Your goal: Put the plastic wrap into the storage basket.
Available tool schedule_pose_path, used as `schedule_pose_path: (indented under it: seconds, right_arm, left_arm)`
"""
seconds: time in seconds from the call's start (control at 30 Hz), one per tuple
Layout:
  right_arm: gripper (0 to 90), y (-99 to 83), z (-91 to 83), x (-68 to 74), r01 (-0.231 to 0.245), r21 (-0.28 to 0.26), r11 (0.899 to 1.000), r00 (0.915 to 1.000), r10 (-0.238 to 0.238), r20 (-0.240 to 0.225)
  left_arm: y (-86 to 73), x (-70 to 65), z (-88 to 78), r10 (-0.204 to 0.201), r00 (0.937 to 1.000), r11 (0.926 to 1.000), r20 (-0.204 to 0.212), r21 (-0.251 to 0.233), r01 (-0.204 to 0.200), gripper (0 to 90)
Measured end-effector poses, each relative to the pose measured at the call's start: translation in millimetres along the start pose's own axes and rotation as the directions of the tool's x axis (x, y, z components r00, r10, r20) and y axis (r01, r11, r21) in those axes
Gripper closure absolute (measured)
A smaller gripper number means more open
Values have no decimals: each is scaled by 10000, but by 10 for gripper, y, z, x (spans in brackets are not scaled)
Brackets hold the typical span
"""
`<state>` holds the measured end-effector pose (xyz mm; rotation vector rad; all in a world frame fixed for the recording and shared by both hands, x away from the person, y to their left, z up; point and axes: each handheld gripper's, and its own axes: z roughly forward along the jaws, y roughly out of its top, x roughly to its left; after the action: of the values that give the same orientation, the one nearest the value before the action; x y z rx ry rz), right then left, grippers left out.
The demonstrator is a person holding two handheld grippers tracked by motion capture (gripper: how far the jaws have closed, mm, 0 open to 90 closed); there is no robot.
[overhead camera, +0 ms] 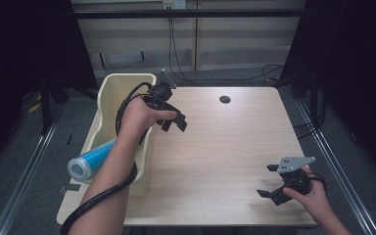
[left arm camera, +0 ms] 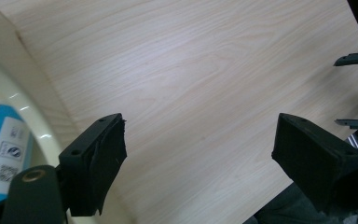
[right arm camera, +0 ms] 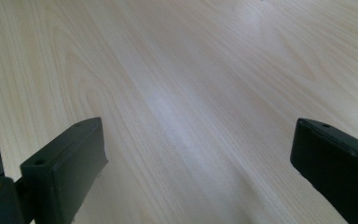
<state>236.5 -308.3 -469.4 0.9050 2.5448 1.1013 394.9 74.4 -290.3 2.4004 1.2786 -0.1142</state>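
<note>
While the blue-and-white tube (overhead camera: 90,161) lies inside the cream plastic bin (overhead camera: 108,88), with its capped end projecting past the bin's near rim, no object is held by either gripper. The tube is therefore judged to be already deposited in the bin, and the placing step is judged complete; what is left appears to be withdrawal of the left gripper (overhead camera: 174,121) from the bin, or a fresh reach if more items are to be handled. No further loose item is seen on the counter (overhead camera: 225,147).

The left gripper is positioned just beside the bin's right wall, over bare counter, with its fingers (left arm camera: 95,163) set moderately apart and nothing between them. In the left gripper view, the tube's label (left arm camera: 2,154) is seen at the left edge behind the bin's curved wall. The right gripper (overhead camera: 269,181) is held well apart from the bin, near the counter's front right corner, with its fingers (right arm camera: 65,163) spread wide and empty.

Room for movement is ample: the counter to the right of the bin is unobstructed apart from a small dark hole (overhead camera: 224,99) toward the far edge. The bin's right wall is the nearest edge to be cleared by the left gripper, and the trailing cable (overhead camera: 103,196) along the forearm lies close to the bin's near end, where snagging is judged possible.
</note>
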Motion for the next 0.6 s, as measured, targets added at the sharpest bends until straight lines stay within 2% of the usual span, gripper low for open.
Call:
schedule_pose_path:
  seconds: [0.37, 0.6]
  right_arm:
    - [31, -1, -3, -3, 40, -72, 10000, 10000, -40, 16]
    - [31, -3, -10, -1, -2, -100, 9999, 10000, 2, 43]
  left_arm:
    - [75, -166, 140, 427, 9989, 9991, 191, -38, -426, 163]
    - [94, -232, 276, 540, 9977, 9985, 405, -22, -539, 161]
